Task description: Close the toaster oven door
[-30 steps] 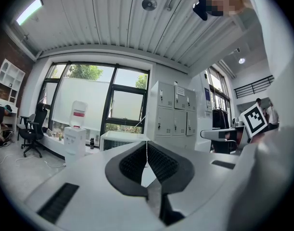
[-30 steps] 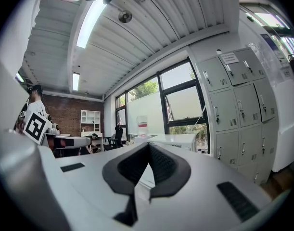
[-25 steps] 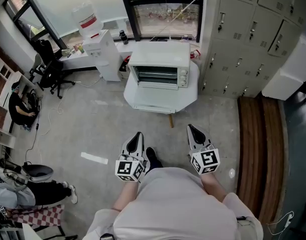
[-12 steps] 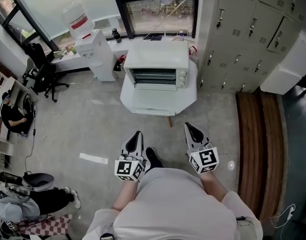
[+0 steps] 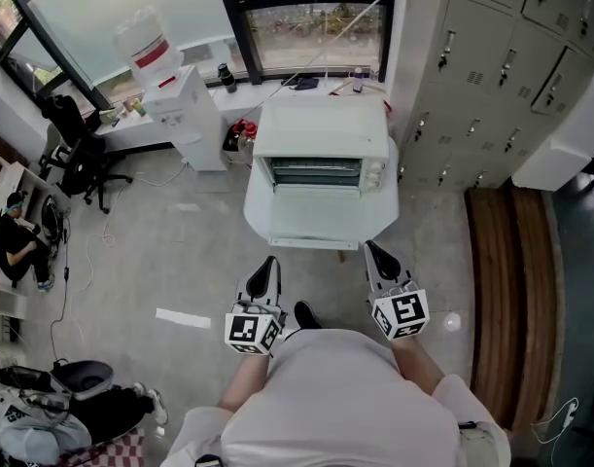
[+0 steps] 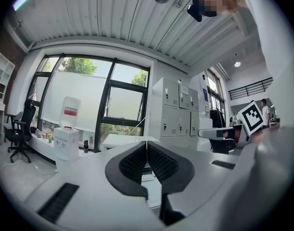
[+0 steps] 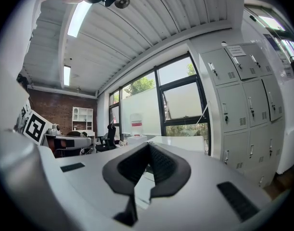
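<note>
In the head view the white toaster oven (image 5: pixel 321 154) stands on a round white table (image 5: pixel 260 207), its door (image 5: pixel 319 228) folded down flat towards me and the racks showing inside. My left gripper (image 5: pixel 268 264) is shut and empty, short of the table's near edge on the left. The right gripper (image 5: pixel 372 249) is shut and empty too, just short of the door's right corner. Both point level at the oven. In the left gripper view the left gripper (image 6: pixel 147 146) shows its pads touching before the oven (image 6: pixel 122 139). In the right gripper view the right gripper (image 7: pixel 148 148) looks the same, with the oven (image 7: pixel 181 142) beyond.
A water dispenser (image 5: pixel 175 95) stands left of the oven, under the windows. Grey lockers (image 5: pixel 491 76) line the right wall, with a wooden bench (image 5: pixel 510 290) along them. At far left are an office chair (image 5: pixel 73 154) and a seated person (image 5: pixel 24 241). A bag (image 5: pixel 44 416) lies lower left.
The oven and its table have drawn closer to me in the head view. Both grippers moved forward towards the open door. Their jaws stayed shut.
</note>
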The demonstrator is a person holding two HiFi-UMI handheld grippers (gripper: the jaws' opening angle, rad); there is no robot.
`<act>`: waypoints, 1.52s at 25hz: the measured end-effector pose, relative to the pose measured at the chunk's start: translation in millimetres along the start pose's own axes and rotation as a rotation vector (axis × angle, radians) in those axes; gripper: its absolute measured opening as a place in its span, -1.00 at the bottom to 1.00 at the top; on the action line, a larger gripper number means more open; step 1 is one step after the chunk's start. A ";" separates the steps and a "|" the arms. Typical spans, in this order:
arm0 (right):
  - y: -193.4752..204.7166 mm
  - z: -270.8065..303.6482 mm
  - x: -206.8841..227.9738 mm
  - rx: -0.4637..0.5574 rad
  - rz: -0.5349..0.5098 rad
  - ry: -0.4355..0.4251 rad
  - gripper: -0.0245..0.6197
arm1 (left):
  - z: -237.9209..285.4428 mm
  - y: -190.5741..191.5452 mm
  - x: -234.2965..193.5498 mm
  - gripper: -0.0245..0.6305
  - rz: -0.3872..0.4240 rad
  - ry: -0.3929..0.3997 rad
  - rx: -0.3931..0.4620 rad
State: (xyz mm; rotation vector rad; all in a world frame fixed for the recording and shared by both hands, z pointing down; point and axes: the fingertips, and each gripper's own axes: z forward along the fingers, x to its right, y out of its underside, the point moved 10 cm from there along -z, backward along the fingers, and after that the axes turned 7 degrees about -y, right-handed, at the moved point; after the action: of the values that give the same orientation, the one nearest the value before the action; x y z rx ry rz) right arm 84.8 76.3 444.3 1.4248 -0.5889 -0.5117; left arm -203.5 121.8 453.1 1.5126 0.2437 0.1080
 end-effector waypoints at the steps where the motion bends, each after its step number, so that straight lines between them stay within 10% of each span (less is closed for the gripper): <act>1: -3.4 10.9 0.7 0.003 -0.003 0.007 -0.90 | 7.7 -3.2 -10.1 -0.86 0.002 0.004 0.000; 19: -24.3 131.7 -9.9 0.017 -0.030 0.140 -0.90 | 107.7 -22.3 -130.9 -0.86 0.011 0.144 0.001; 38: -29.9 152.3 10.7 0.000 -0.033 0.116 -0.90 | 120.7 -25.7 -131.9 -0.86 -0.016 0.109 0.005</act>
State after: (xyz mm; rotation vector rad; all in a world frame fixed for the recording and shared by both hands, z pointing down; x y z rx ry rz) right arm -5.9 -48.3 423.1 1.4561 -0.4734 -0.4513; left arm -306.4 -26.4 444.5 1.5108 0.3432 0.1771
